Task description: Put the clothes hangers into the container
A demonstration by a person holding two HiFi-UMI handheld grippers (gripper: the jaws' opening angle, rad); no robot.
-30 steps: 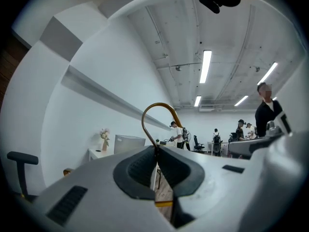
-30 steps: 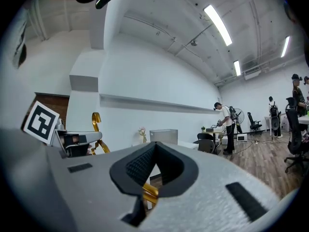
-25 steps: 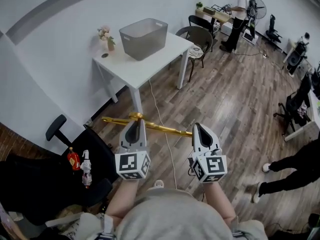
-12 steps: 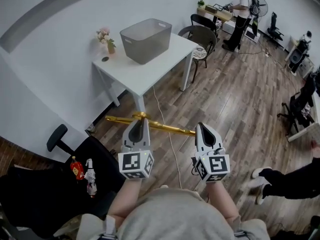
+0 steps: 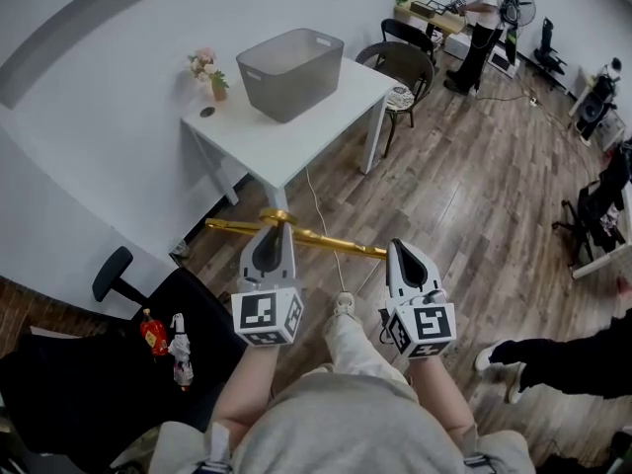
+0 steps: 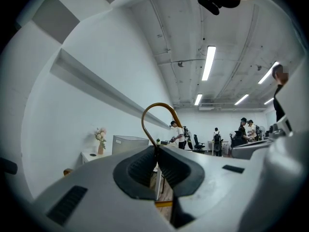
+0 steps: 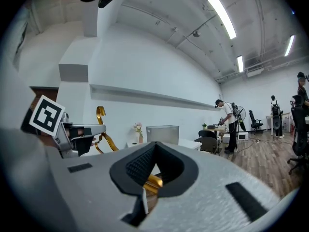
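Observation:
A gold clothes hanger [image 5: 316, 239] hangs level in front of me above the wood floor, held by both grippers. My left gripper [image 5: 269, 233] is shut on its neck just below the hook [image 6: 157, 114], which rises above the closed jaws. My right gripper [image 5: 399, 252] is shut on the hanger's right arm end [image 7: 152, 181]. In the right gripper view the hook [image 7: 100, 115] and the left gripper [image 7: 72, 134] show at the left. The grey open-topped container [image 5: 291, 59] stands ahead on a white table [image 5: 306, 121]; the container [image 6: 129, 144] shows in the left gripper view too.
A small vase of flowers [image 5: 209, 72] stands on the table left of the container. A black office chair [image 5: 148, 299] is at my left, a brown chair [image 5: 400, 72] beside the table. A white cable [image 5: 321, 205] runs along the floor. People stand at the right and far back.
I have stepped toward the table; my leg and foot now show between the grippers. Both grippers keep their hold on the hanger, carried along level.

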